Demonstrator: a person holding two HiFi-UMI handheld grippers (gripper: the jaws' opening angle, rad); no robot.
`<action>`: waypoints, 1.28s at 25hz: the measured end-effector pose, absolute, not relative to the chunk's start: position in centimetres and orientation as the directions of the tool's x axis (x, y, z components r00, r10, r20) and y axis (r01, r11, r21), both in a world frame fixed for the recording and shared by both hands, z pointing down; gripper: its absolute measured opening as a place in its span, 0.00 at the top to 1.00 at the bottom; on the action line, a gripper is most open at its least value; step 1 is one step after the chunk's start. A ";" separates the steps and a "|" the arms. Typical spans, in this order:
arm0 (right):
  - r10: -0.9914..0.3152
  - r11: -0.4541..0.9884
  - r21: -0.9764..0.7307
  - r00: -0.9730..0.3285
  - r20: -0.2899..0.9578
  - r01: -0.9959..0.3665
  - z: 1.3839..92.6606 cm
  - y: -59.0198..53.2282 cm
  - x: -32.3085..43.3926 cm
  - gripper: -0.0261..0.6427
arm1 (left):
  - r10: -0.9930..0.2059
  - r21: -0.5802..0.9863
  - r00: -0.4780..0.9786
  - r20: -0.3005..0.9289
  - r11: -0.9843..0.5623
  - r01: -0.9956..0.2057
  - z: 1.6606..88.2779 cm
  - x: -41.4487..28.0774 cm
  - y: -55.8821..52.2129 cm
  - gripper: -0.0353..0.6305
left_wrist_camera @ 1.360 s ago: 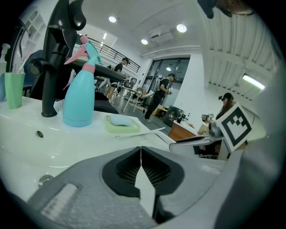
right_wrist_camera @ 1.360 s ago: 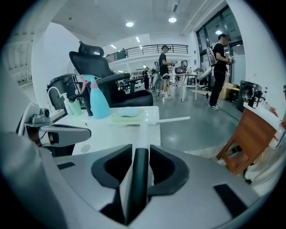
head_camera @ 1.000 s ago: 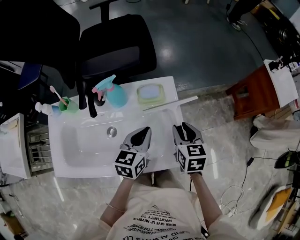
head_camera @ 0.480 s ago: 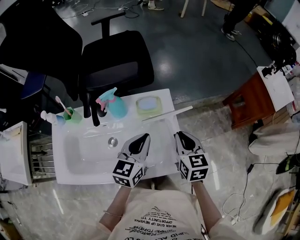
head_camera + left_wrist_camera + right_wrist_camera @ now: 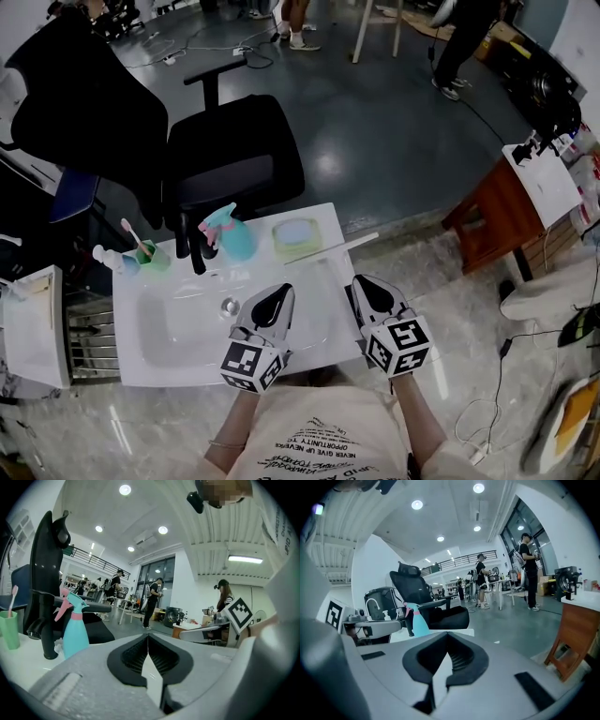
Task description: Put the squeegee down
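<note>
Squeegee [image 5: 333,248] is down already, as far as I can judge: it lies as a thin pale bar on the white counter [image 5: 141,373], slanting along the back right edge of the basin [image 5: 178,319], with its far end poking past the counter's right side. Nothing touches it.

Just beside its near end sits a pale green dish with a sponge [image 5: 298,234]. Further left along the back are the teal spray bottle [image 5: 232,234], the black faucet [image 5: 195,246] and a green cup with a toothbrush [image 5: 153,255].

Both claws hang over the near half of the counter, apart from the squeegee. My right claw [image 5: 361,281] has just been closing, and its own view shows the pads meeting with nothing between them. My left claw [image 5: 279,292] is likewise closed and empty. Its view looks out level over the counter towards the spray bottle and faucet.

So I read the put-down step as finished, with the release made and the tool resting on its own.

What is left calls for little. I would keep both claws clear of the bar, the right one especially, since it is the nearer of the two. The overhanging end looks easy to knock, and a nudge there could swing the squeegee off the counter. I would lift straight away, not sweep sideways across it.
</note>
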State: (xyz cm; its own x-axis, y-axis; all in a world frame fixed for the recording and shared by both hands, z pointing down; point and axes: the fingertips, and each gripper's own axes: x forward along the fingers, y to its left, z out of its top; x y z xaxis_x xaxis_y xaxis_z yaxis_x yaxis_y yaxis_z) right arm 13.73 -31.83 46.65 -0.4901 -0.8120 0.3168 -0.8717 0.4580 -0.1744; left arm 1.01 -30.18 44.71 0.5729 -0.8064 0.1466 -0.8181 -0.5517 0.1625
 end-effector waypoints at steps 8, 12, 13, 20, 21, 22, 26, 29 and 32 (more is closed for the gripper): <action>-0.847 0.444 -0.198 -0.481 0.224 -0.874 43.5 -32.0 14.8 0.95 | -0.836 0.128 0.542 0.091 -0.529 -0.839 42.5 -0.5 -30.0 0.91; -0.861 0.440 -0.213 -0.477 0.175 -0.872 42.0 -32.0 15.4 0.95 | -0.848 0.108 0.524 0.071 -0.516 -0.850 41.4 -1.3 -30.1 0.91; -0.864 0.440 -0.215 -0.476 0.166 -0.872 41.7 -32.0 15.6 0.96 | -0.851 0.104 0.521 0.067 -0.513 -0.852 41.2 -1.4 -30.1 0.91; -0.876 0.438 -0.221 -0.469 0.112 -0.871 39.9 -32.2 16.3 0.96 | -0.865 0.086 0.500 0.043 -0.495 -0.864 40.0 -2.4 -30.2 0.91; -0.876 0.439 -0.218 -0.469 0.110 -0.872 39.8 -32.2 16.3 0.96 | -0.866 0.084 0.498 0.040 -0.494 -0.866 39.9 -2.5 -30.2 0.91; -0.877 0.439 -0.213 -0.468 0.110 -0.873 39.7 -32.2 16.3 0.96 | -0.867 0.083 0.496 0.037 -0.492 -0.867 39.8 -2.6 -30.2 0.91; -0.882 0.434 -0.206 -0.461 0.103 -0.877 39.5 -32.3 16.5 0.96 | -0.873 0.082 0.486 0.035 -0.482 -0.872 39.8 -2.9 -30.2 0.91; -0.883 0.433 -0.208 -0.459 0.097 -0.877 39.5 -32.2 16.6 0.96 | -0.880 0.083 0.474 0.039 -0.470 -0.879 39.9 -3.3 -30.2 0.91; -0.884 0.433 -0.209 -0.459 0.093 -0.877 39.5 -32.2 16.6 0.96 | -0.885 0.080 0.464 0.040 -0.460 -0.884 39.9 -3.6 -30.2 0.91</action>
State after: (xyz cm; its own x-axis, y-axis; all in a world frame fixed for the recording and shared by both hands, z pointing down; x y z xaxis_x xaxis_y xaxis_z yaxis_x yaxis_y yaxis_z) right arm 16.60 -32.22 39.51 -0.4589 -0.8836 0.0933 -0.8767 0.4332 -0.2094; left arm -3.56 -30.20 39.92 0.4642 -0.8848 0.0403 -0.8842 -0.4602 0.0803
